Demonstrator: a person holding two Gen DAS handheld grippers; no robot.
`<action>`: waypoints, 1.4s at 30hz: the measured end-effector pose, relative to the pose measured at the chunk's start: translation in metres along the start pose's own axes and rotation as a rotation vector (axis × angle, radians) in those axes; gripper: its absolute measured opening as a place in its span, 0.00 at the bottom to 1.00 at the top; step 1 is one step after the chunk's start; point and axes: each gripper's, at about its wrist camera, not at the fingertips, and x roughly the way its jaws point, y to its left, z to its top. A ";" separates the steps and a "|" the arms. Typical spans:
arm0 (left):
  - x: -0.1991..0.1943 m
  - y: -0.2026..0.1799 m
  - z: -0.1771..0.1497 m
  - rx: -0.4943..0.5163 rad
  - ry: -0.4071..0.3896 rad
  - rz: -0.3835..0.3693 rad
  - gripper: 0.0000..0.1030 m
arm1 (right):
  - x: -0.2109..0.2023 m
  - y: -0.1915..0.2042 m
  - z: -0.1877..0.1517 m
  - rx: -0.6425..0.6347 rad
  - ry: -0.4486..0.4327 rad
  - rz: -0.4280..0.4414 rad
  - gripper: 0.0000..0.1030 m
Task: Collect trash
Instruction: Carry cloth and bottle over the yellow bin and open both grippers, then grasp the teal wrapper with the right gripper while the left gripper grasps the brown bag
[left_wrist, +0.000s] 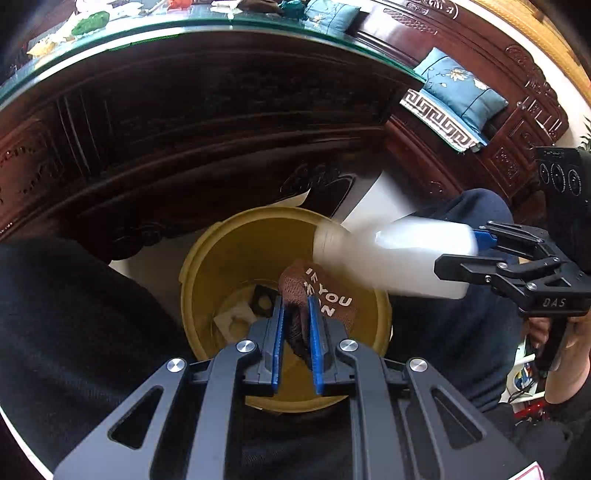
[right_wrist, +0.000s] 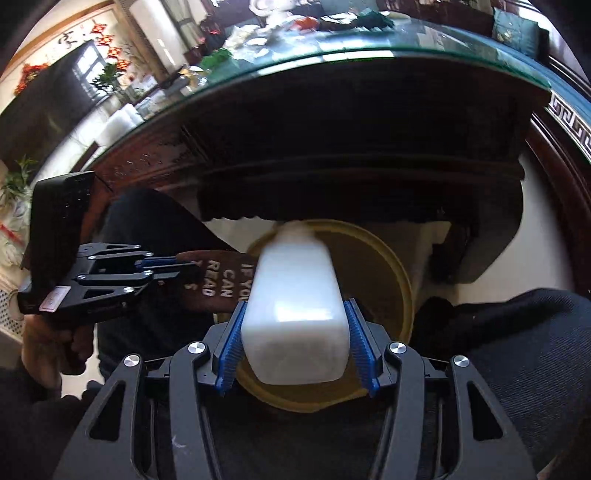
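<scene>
Left claw (left_wrist: 296, 317) pinches knitted brown sock (left_wrist: 321, 295); right claw (right_wrist: 295, 332) grips smooth white plastic bottle (right_wrist: 295, 302).

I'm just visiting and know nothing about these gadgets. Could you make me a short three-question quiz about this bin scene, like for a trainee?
1. True or false: the left gripper is empty.
2. What does the right gripper hold? A) white plastic bottle B) cushion C) plate
3. What colour is the bin below both grippers?

Key: 1 false, it pinches a brown sock with white lettering; 2 A; 3 yellow.
</scene>
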 end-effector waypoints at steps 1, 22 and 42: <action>0.000 0.002 0.000 -0.003 0.001 0.002 0.13 | -0.001 -0.002 0.001 0.008 -0.005 0.005 0.53; 0.042 -0.012 0.015 0.047 0.099 -0.013 0.22 | -0.010 -0.018 0.002 0.031 -0.027 0.033 0.53; -0.087 0.040 0.109 -0.076 -0.295 0.103 0.46 | -0.042 0.003 0.119 -0.044 -0.238 0.103 0.53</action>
